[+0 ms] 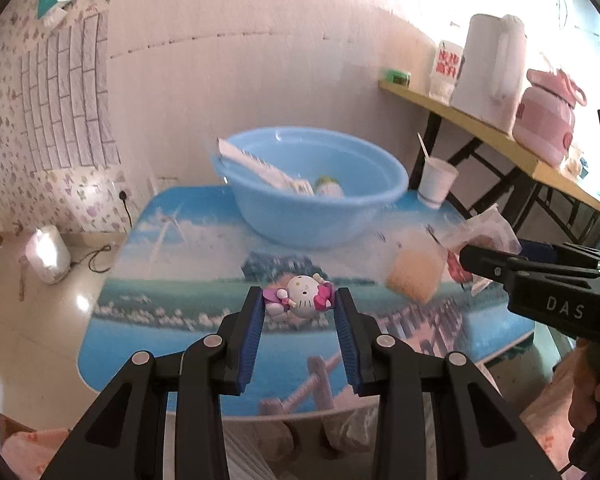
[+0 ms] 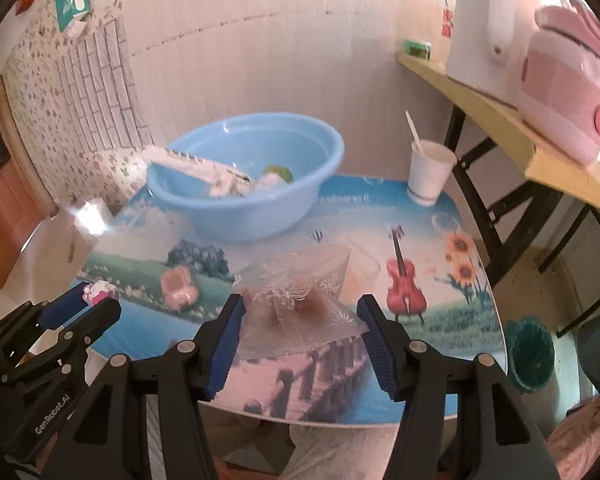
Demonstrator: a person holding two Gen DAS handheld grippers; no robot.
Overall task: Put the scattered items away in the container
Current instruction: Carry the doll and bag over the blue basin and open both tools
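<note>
A blue plastic basin (image 1: pixel 316 200) (image 2: pixel 256 200) stands at the back of the picture-print table and holds a white packet (image 1: pixel 260 166) and a small green-topped bottle (image 1: pixel 328 188). My left gripper (image 1: pixel 300 304) is shut on a Hello Kitty figurine (image 1: pixel 302 296), just above the table. My right gripper (image 2: pixel 300 312) is shut on a clear patterned snack bag (image 2: pixel 300 300) with something brown inside. In the left wrist view the right gripper (image 1: pixel 476 258) holds that bag (image 1: pixel 484 228) at right. The left gripper (image 2: pixel 96 300) shows with the figurine (image 2: pixel 98 292) in the right wrist view.
A white paper cup (image 1: pixel 436 182) (image 2: pixel 428 174) with a stick stands at the table's back right corner. A higher yellow table (image 1: pixel 480 128) at right carries a white kettle (image 1: pixel 492 68) and a pink cooker (image 1: pixel 548 120). A green basket (image 2: pixel 530 354) sits on the floor.
</note>
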